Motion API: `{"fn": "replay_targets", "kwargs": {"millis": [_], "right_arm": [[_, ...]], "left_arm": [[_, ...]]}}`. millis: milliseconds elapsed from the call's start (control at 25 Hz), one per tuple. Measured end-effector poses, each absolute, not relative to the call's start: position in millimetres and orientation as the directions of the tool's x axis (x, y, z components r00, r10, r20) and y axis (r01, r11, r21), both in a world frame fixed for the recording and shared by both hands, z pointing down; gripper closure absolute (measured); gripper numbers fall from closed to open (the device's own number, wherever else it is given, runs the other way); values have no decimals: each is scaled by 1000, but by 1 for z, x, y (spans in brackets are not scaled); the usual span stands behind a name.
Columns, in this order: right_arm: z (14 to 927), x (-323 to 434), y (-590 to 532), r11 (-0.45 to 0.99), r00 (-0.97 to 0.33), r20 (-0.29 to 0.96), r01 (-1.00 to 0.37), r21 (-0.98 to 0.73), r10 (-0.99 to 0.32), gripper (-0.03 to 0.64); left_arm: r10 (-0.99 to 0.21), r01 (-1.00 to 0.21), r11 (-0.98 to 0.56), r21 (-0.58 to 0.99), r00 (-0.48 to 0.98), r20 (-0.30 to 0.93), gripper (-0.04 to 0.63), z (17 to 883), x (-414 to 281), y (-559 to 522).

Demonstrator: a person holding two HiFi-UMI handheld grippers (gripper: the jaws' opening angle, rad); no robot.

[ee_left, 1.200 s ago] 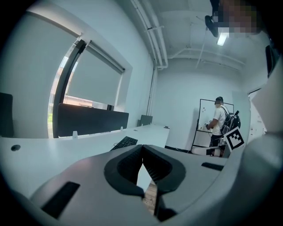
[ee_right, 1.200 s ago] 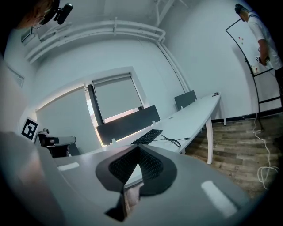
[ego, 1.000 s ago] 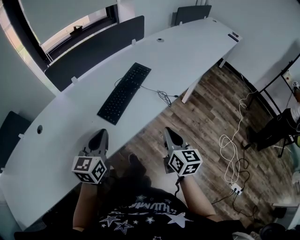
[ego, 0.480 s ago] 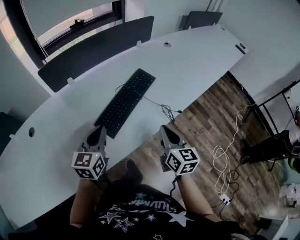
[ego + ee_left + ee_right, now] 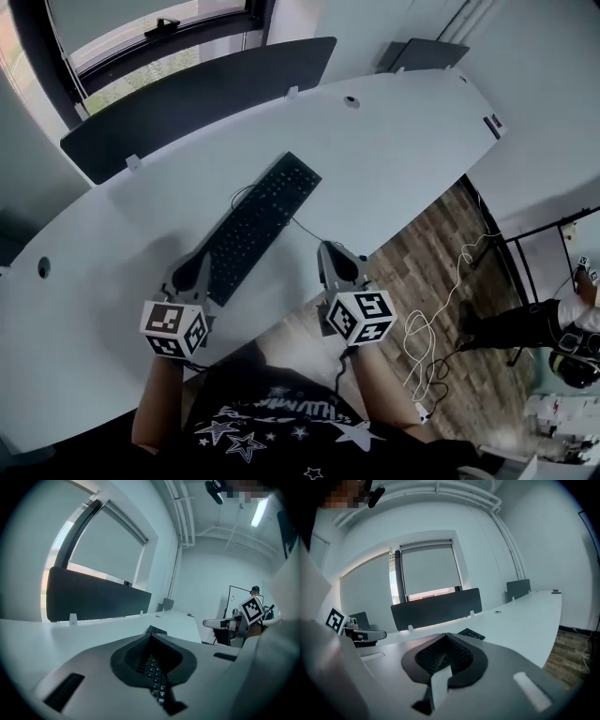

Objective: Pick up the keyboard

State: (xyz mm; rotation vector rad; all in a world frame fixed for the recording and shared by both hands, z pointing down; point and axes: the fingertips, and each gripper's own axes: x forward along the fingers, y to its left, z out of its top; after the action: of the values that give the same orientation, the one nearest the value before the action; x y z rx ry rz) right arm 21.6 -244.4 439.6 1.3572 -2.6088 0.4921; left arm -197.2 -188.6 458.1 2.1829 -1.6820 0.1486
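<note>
My jaws are clenched on both sides, pads pressed together with nothing caught between them. My left gripper [image 5: 199, 264] hangs just beside the near end of the flat black rectangular keyboard [image 5: 255, 228], on its left. My right gripper [image 5: 330, 251] sits near that same end on its right, apart from it. The long curved white table [image 5: 403, 131] carries the keyboard, which lies flat and slantwise across it. Beyond the keyboard's far end a dark grey divider panel [image 5: 202, 92] stands along the table's back edge. A thin black cable [image 5: 305, 228] trails off the keyboard's right side.
</note>
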Motion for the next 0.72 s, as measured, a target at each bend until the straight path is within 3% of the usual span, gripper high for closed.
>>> {"fn": "replay_targets", "kwargs": {"millis": [240,480,720], "right_arm": [[438,-2,-277,627,-621,326,-773,-102,-713,614],[444,-4,-308,656,-647,350,-747,-109,-678,614],[466,-32,-348,799,-687,457,-593,98,-565,614]], "left_arm": [[-904,-946,-203,253,280,322,586,478,-207,-207],[-922,-961,-132,243,209,327,586,478,-216,-212],[-938,-981,10,193,58,342,587,478,-229,-208]]}}
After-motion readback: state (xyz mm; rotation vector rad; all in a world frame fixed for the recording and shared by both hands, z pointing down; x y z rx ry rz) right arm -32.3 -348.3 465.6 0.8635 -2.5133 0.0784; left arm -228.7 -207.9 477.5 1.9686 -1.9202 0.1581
